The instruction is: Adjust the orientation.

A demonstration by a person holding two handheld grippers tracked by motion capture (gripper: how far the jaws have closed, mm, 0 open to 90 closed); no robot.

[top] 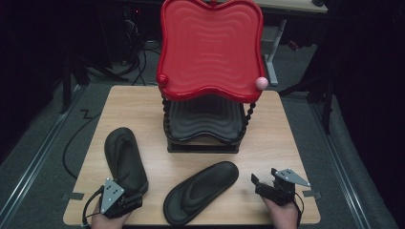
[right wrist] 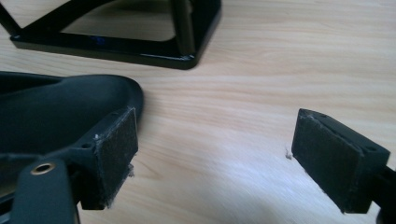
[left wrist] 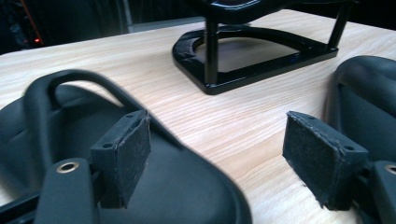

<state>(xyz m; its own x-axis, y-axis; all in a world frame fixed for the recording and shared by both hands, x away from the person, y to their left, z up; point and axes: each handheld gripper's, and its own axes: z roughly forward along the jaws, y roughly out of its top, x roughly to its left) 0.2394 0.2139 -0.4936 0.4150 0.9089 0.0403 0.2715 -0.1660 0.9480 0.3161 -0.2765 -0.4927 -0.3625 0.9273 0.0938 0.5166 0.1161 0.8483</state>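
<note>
Two black flip-flops [top: 125,160] [top: 201,191] on table [top: 282,138], one two-tier rack [top: 208,76], left tool [top: 131,199] and right tool [top: 260,183] wide, empty

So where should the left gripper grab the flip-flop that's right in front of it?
Probably by the edge of the sole at the heel end. The left flip-flop lies flat on the table with its heel nearest the left gripper, whose jaws stand open there. Coming in low from the person's side, one jaw could slide under the rim. The strap arches up, another possible hold.
</note>
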